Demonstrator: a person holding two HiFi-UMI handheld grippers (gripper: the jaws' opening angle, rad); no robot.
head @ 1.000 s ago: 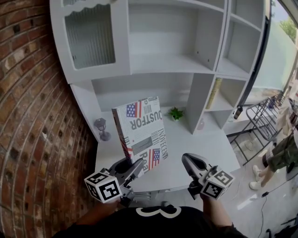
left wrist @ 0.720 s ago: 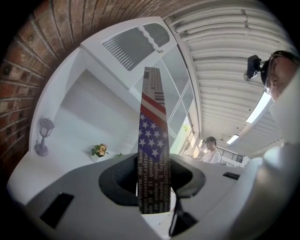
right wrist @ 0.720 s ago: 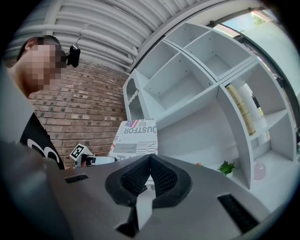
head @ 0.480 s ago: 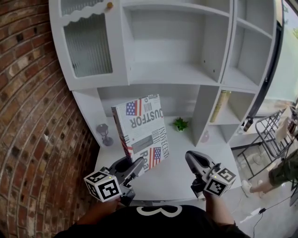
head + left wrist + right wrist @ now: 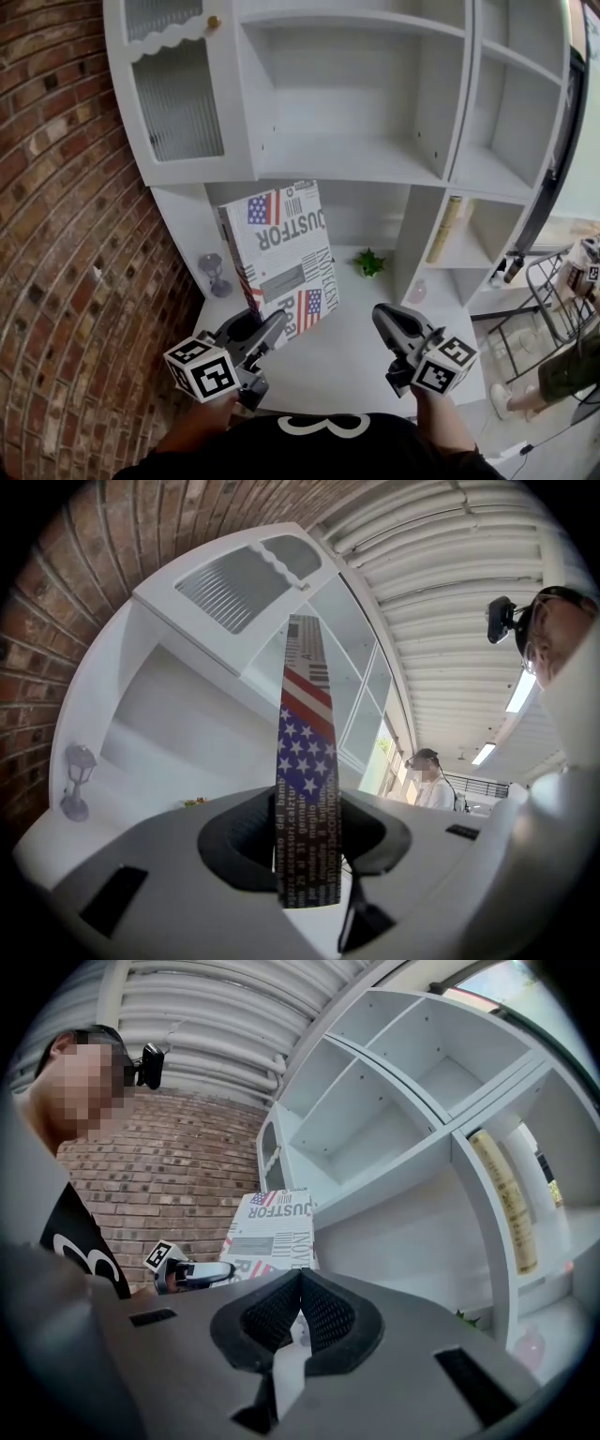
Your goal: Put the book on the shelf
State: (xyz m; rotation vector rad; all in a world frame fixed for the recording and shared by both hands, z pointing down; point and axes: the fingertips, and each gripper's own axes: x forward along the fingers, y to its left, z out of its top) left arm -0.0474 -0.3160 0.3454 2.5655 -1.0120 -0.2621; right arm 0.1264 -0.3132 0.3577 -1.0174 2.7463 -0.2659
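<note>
One book (image 5: pixel 278 255) stands clamped upright in the left gripper (image 5: pixel 266 330).

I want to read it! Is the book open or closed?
Closed: the book shows one flat cover, and the left gripper pinches it as one thin slab.

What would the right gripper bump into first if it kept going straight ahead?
Probably the white back wall of the cabinet's lower alcove, though depth is unclear. The right gripper, shut and empty, points between the book and the small green plant.
</note>
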